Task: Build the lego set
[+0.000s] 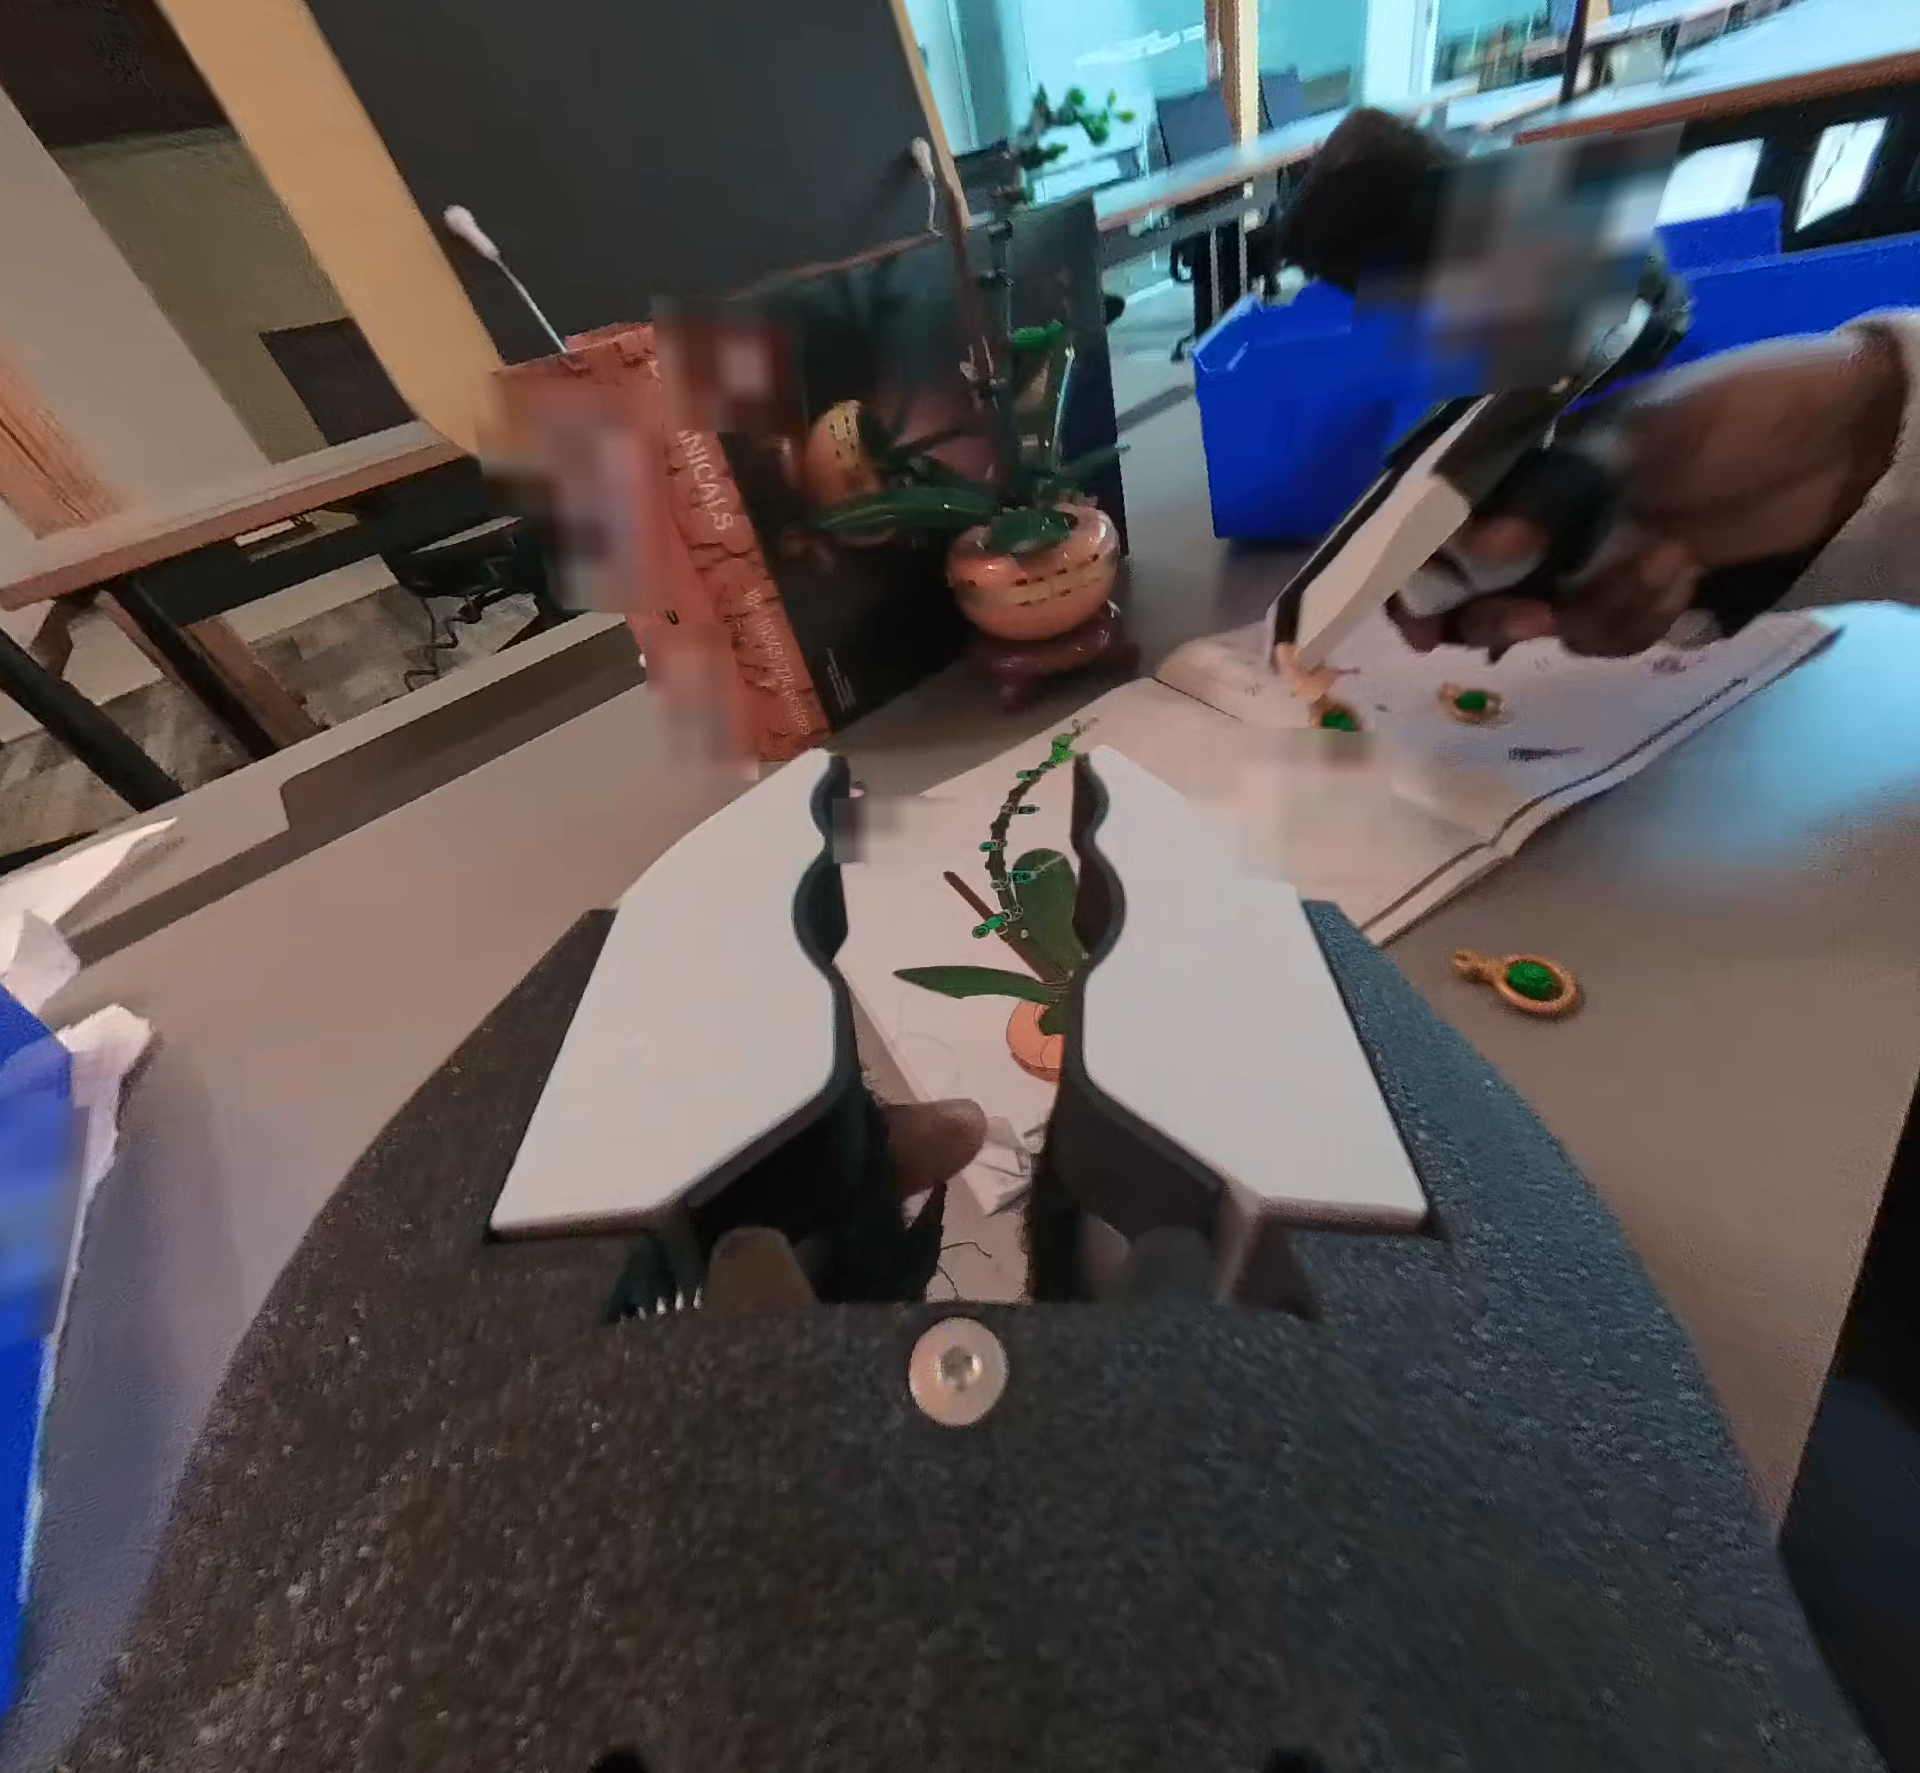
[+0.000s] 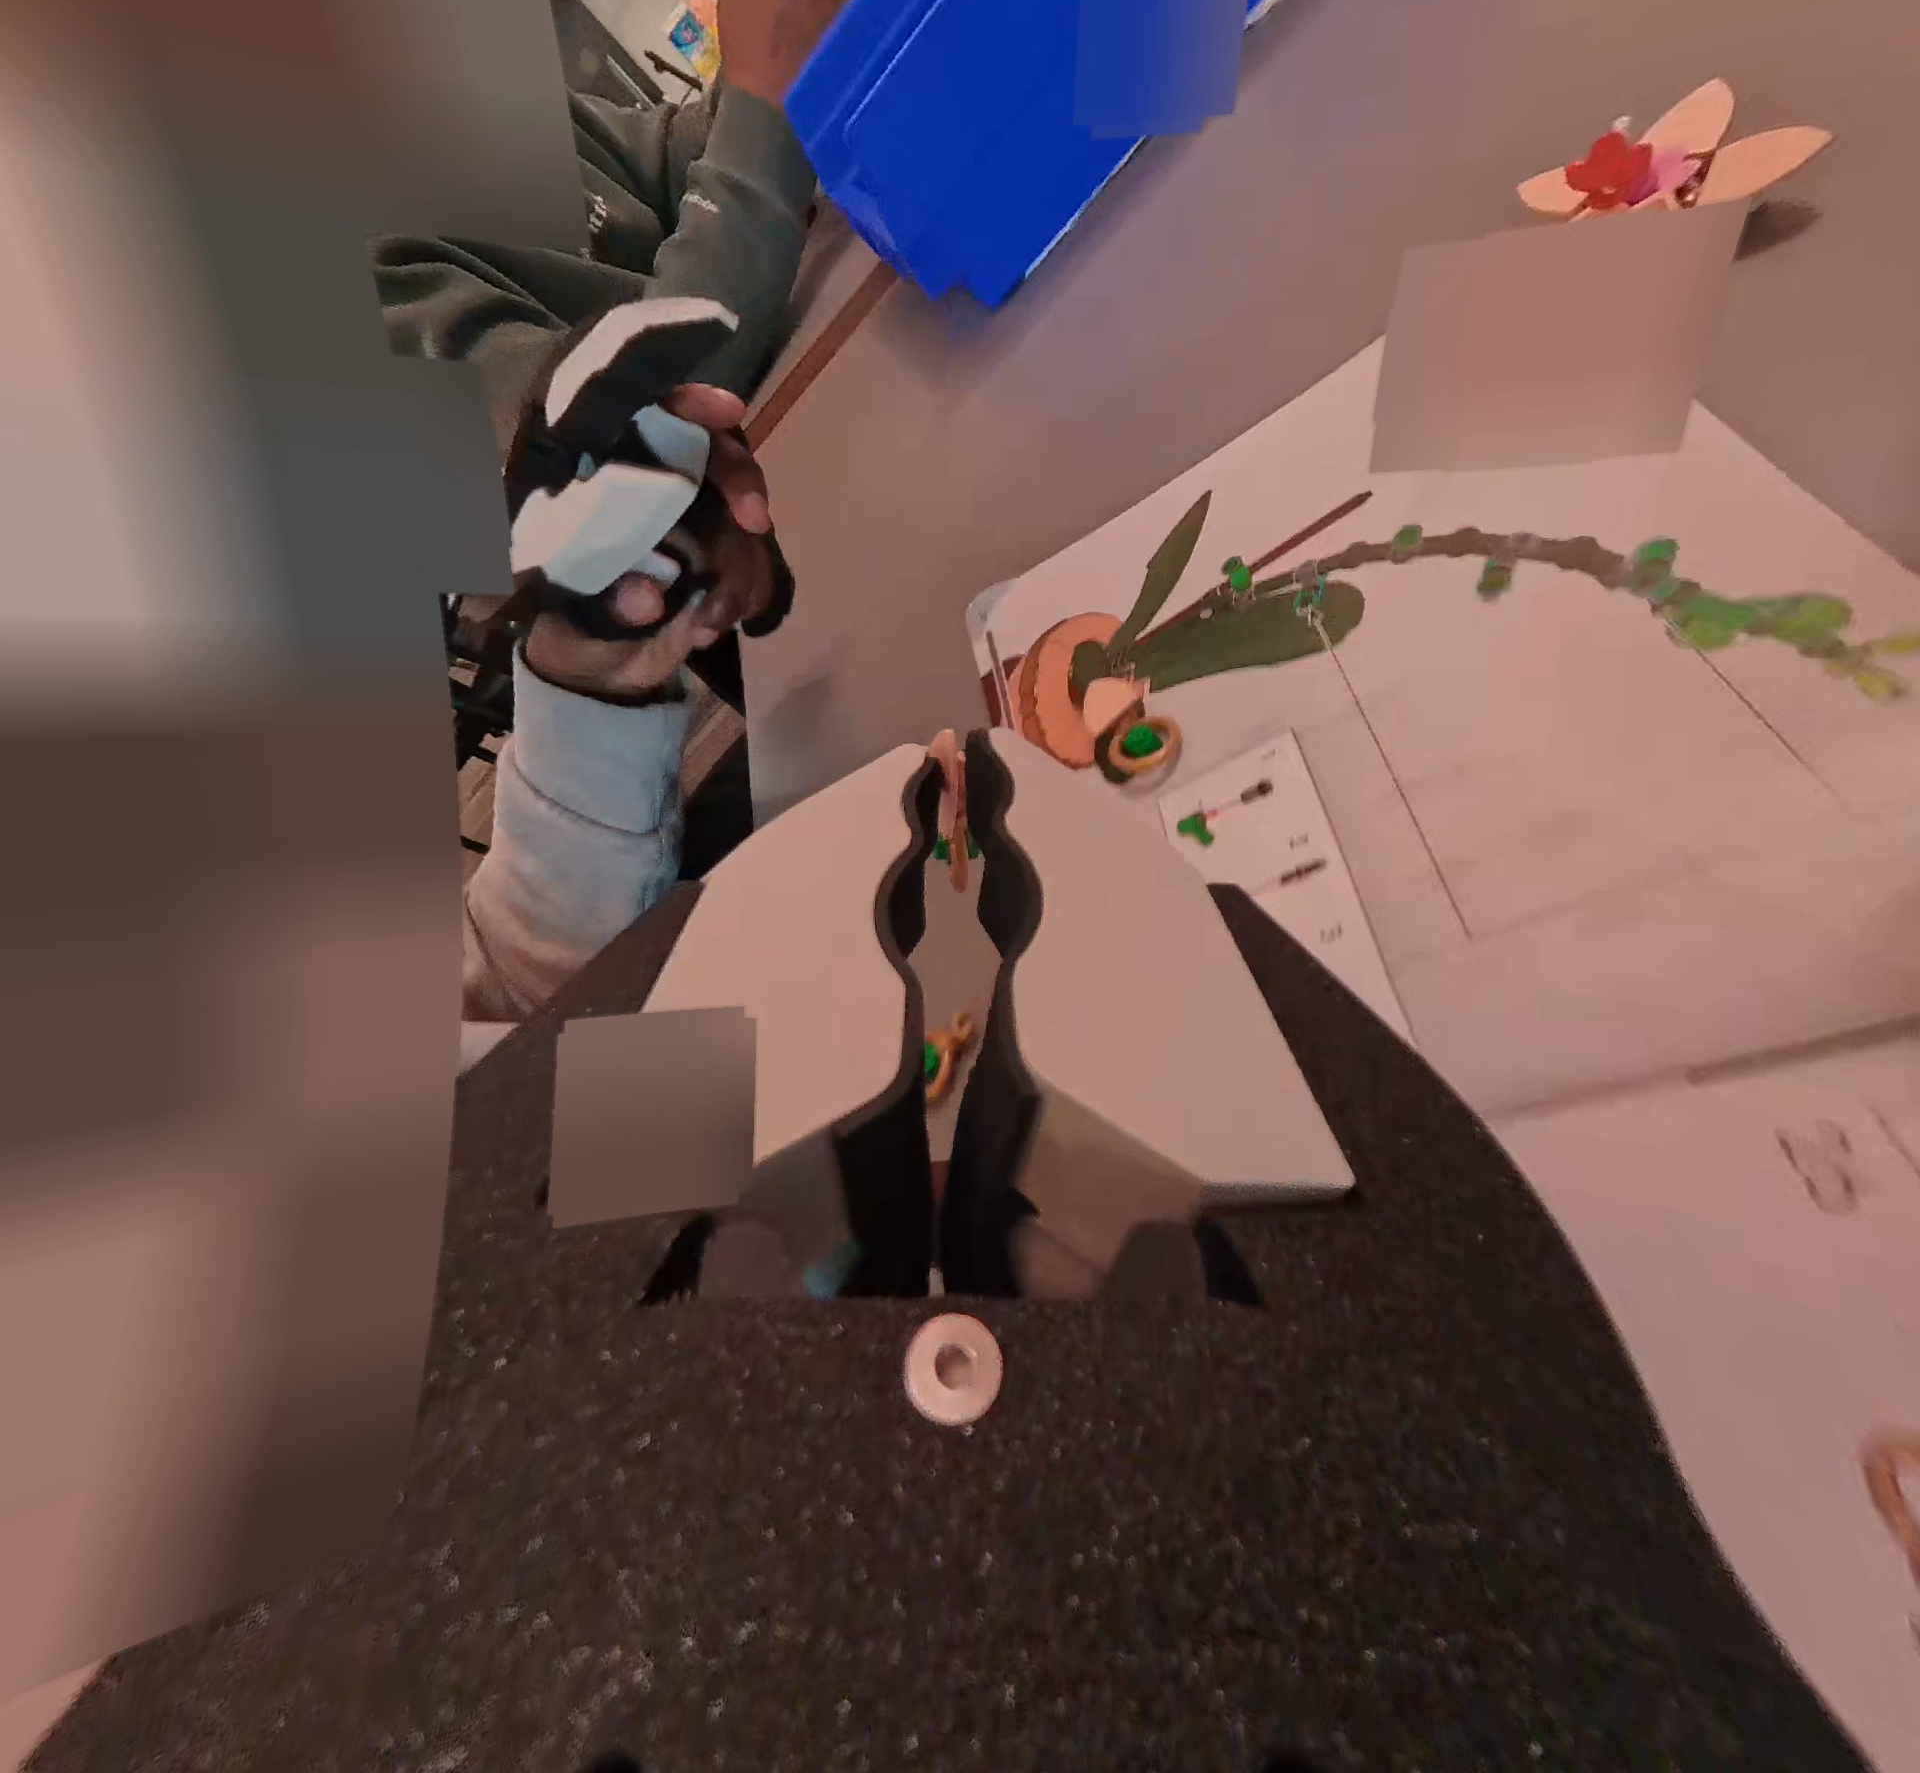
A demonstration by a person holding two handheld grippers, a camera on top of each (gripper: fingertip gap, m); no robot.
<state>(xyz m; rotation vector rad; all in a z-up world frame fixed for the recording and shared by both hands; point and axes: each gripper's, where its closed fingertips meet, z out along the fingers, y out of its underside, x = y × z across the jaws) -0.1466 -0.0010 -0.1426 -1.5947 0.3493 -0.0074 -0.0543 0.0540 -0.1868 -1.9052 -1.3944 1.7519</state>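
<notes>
My right gripper (image 2: pixel 956 752) is shut on a thin tan petal piece with a green stud (image 2: pixel 951 814), held just above the open instruction booklet (image 2: pixel 1558 840). In the left wrist view the right gripper (image 1: pixel 1294 648) points down at the booklet (image 1: pixel 1351 788), next to two gold-ringed green pieces (image 1: pixel 1470 703). A third such piece (image 1: pixel 1522 980) lies on the table. My left gripper (image 1: pixel 961 778) is open and empty above the booklet's plant picture. It also shows in the right wrist view (image 2: pixel 623 435). The partly built plant in its tan pot (image 1: pixel 1034 565) stands behind the booklet.
The set's box (image 1: pixel 790 518) stands upright left of the pot. A blue bin (image 1: pixel 1309 414) sits behind the booklet, also seen in the right wrist view (image 2: pixel 987 113). A built flower with a red centre (image 2: pixel 1662 154) lies beyond the booklet. White paper (image 1: pixel 62 944) lies at the left.
</notes>
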